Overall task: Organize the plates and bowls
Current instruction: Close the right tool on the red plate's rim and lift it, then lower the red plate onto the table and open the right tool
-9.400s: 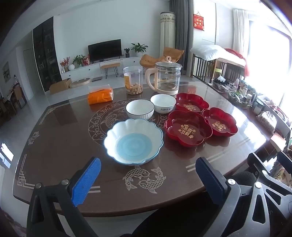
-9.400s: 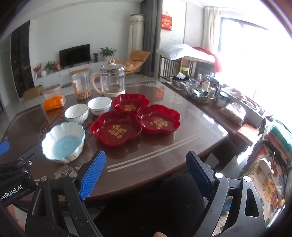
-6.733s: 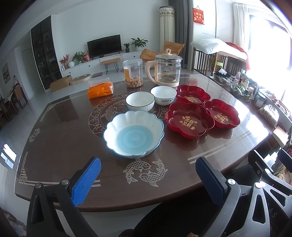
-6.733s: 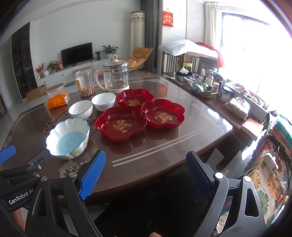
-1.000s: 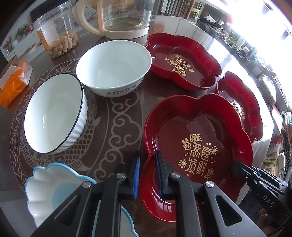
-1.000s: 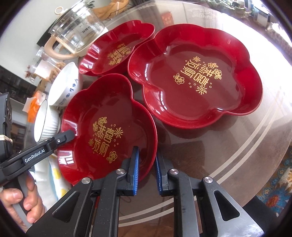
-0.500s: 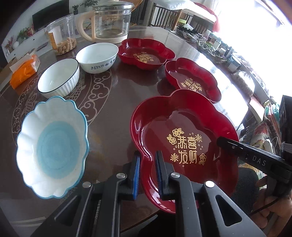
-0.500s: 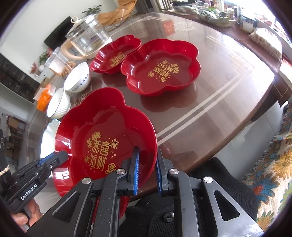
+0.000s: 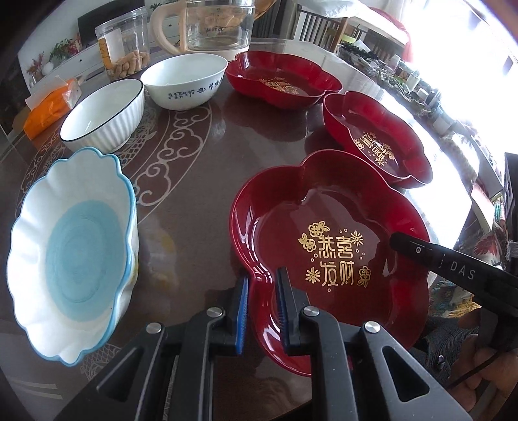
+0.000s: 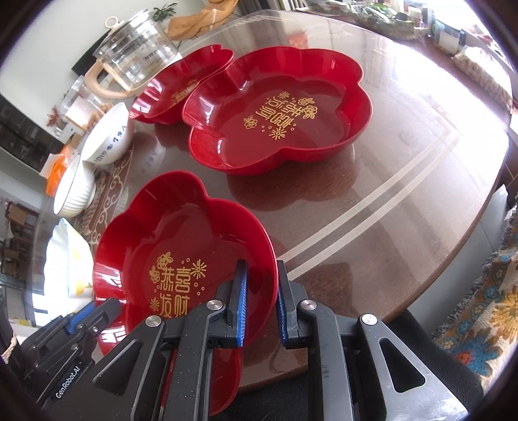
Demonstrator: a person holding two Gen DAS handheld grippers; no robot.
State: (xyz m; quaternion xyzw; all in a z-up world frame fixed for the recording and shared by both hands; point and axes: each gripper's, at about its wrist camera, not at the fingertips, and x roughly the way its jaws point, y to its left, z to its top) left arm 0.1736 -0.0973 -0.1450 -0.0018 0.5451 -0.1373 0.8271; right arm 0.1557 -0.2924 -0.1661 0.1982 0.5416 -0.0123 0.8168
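A red flower-shaped plate (image 9: 330, 233) with gold lettering is held from both sides near the table's front edge. My left gripper (image 9: 261, 278) is shut on its near-left rim. On the opposite rim my right gripper (image 10: 261, 268) is shut, with the plate (image 10: 181, 252) spreading to its left. Each wrist view also shows the other gripper: the right gripper (image 9: 453, 268) and the left gripper (image 10: 81, 324). Two more red plates (image 9: 375, 139) (image 9: 281, 77) sit further back. Two white bowls (image 9: 184, 77) (image 9: 103, 113) and a blue-and-white scalloped bowl (image 9: 71, 252) stand to the left.
A glass kettle (image 9: 217, 22), a clear jar (image 9: 123, 51) and an orange tissue pack (image 9: 48, 103) stand at the back of the dark patterned table (image 9: 194, 181). The table's curved front edge (image 10: 437, 285) is close, with a patterned rug (image 10: 485, 307) below.
Both grippers have drawn the held red plate away from the other two red plates toward the table's front edge, then brought it lower. Both grips are unchanged.
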